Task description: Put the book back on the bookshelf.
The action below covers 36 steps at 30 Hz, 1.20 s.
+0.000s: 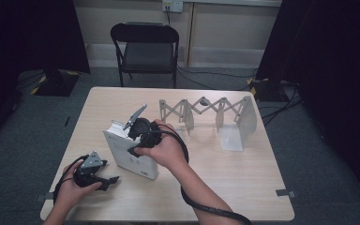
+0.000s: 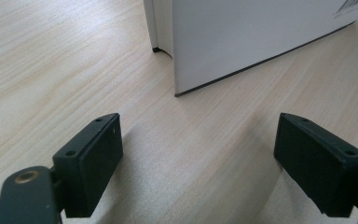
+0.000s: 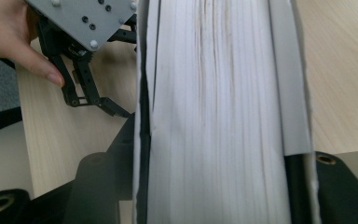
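Fingers first, from my left: my left gripper [image 1: 111,180] is resting low on the table [image 1: 243,187] near its front left corner, its pads [image 2: 93,158] standing wide apart with bare wood between them, gripping nothing. In the left gripper view I am looking at the lower corner of the white book [image 2: 242,37], which is sitting just ahead of those jaws but not touching them. Moving right, my right gripper [image 1: 138,125] is coming down over the top edge of the book [image 1: 129,154], which is standing upright on its bottom edge left of the table's middle; in the right gripper view the jaws are straddling the page block [image 3: 214,116], and they seem to be pressing on both covers. Farther right, the white folding rack [image 1: 206,112] is standing stretched open near the back edge, well apart from the book and with nothing in its slots. So I am judging the grasp as done, while carrying the book over and slotting it into the rack is left. My hand is covering most of the right gripper from above, the book's title is too small to read, and its far end is cut off.
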Each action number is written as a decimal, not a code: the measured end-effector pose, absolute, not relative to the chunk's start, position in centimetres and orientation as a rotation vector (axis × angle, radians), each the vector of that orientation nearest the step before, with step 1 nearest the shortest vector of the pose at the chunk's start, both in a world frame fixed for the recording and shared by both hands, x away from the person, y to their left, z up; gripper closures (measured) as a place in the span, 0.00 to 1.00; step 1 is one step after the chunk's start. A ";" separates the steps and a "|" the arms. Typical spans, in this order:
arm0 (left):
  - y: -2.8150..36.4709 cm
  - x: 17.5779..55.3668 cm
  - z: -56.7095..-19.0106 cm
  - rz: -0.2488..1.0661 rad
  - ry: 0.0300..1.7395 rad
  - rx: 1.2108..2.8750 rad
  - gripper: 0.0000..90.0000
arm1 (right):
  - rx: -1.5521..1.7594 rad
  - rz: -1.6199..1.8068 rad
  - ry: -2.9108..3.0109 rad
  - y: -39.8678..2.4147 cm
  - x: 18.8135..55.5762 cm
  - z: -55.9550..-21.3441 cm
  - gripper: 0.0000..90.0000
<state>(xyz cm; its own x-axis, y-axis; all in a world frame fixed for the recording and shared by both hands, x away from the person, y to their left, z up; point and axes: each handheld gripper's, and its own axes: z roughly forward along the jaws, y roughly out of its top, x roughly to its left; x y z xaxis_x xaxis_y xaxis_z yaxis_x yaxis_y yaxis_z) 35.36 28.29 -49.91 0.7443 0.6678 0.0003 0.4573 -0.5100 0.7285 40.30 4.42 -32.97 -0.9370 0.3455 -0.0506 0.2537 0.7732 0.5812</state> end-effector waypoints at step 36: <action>28.4 35.3 -50.1 0.361 0.833 2.184 0.16 | 0.594 0.921 2.818 3.7 39.0 -33.1 0.57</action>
<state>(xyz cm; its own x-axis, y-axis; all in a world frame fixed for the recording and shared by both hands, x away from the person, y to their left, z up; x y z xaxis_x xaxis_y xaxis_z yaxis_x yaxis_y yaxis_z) 35.30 28.35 -50.09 0.7474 0.6643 -0.0051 0.4504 -0.5011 0.7390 39.02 3.69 -33.07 -0.9162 0.4007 0.0100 0.3292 0.7380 0.5890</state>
